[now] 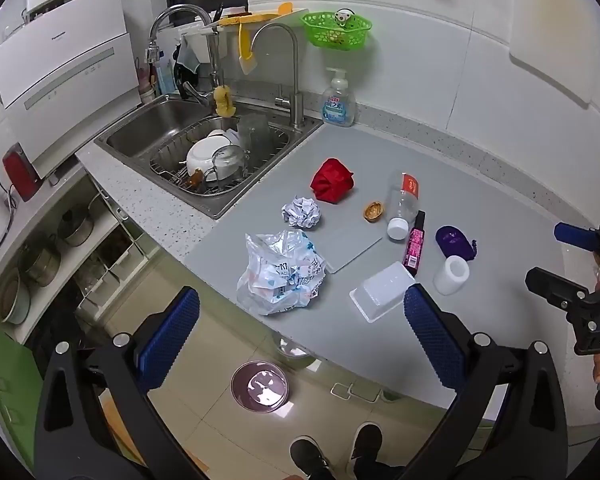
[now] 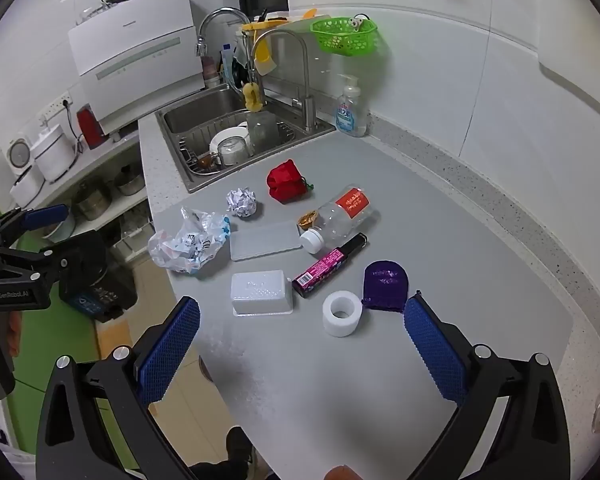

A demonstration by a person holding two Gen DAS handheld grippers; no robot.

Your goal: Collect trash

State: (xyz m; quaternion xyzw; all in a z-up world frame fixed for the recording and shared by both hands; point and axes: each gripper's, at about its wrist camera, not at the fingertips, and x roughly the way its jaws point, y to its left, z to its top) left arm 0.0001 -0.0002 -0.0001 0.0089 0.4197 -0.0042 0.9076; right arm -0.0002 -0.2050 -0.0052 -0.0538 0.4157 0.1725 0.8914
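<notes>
1. Both grippers hang spread wide and empty above the near edge of the counter: the left gripper [image 1: 300, 344] over the floor just off the edge, the right gripper [image 2: 302, 344] over bare grey mat.
2. Nothing looks collected yet, as far as I can judge. The crumpled plastic bag [image 1: 280, 272], paper ball [image 1: 301, 211], red cloth bundle [image 1: 332, 180], lying plastic bottle [image 2: 340, 216], pink-and-black tube [image 2: 328, 265], white tray [image 2: 261, 291], tape roll [image 2: 341, 314] and purple pouch [image 2: 385, 286] all lie on the mat.
3. Plastic bag overhangs the counter's front edge; a clumsy nudge could tip it off.
4. Sink [image 1: 140, 136] borders the mat on the left; the wall closes the back.
5. Free room lies in front of the right gripper and to its right.
</notes>
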